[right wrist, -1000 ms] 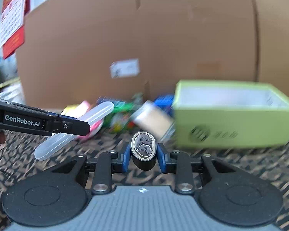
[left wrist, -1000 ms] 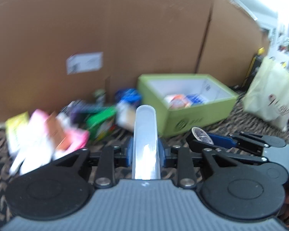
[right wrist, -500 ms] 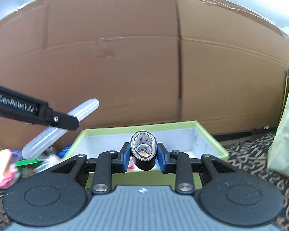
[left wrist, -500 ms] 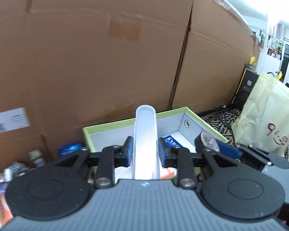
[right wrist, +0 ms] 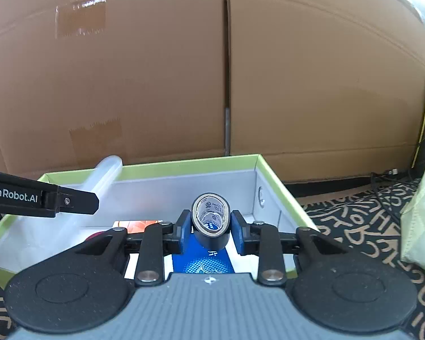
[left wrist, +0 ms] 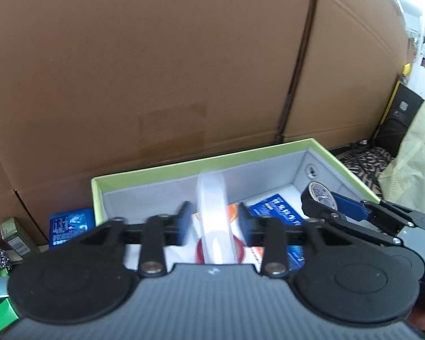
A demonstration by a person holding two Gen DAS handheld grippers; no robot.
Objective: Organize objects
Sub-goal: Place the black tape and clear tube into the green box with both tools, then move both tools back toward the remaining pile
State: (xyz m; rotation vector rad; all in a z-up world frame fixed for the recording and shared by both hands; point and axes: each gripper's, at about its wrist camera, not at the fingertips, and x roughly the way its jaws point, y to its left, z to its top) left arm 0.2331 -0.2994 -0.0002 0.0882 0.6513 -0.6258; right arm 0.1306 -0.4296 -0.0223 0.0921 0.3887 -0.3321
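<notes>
Nearest in the left wrist view, the left gripper point(left wrist: 212, 221) has just been opening: its blue-padded jaws now stand clear of the translucent plastic tube point(left wrist: 214, 221) on both sides, so the tube lies loose between them, pointing away and a little blurred. It is a long, smooth, milky cylinder with a rounded far end. Directly below and beyond these jaws lies the floor of the green box point(left wrist: 240, 155), a shallow rectangular carton with a lime rim and matte grey inner walls.

Just to the right of the left jaws, the right gripper point(right wrist: 211, 228) is clamped on a roll of black tape point(right wrist: 211, 221), pinching it by its flat sides. The roll is glossy black vinyl around a pale printed cardboard core, squashed slightly oval. It hangs over the box interior, above a blue printed packet point(right wrist: 204, 263).

Inside the box already, under both sets of jaws, are the blue packet, an orange-and-white packet point(right wrist: 140, 224) and a red ring point(left wrist: 240, 250), so part of the sorting looks done. The tube appears to be at the point of release, and the tape is not yet let go.

Left of the left jaws, outside the box, more remains: a blue card packet point(left wrist: 70, 226), a small green box point(left wrist: 15, 236) and other oddments at the frame edge. Farthest away stands a wall of plain brown cardboard point(right wrist: 212, 70).
</notes>
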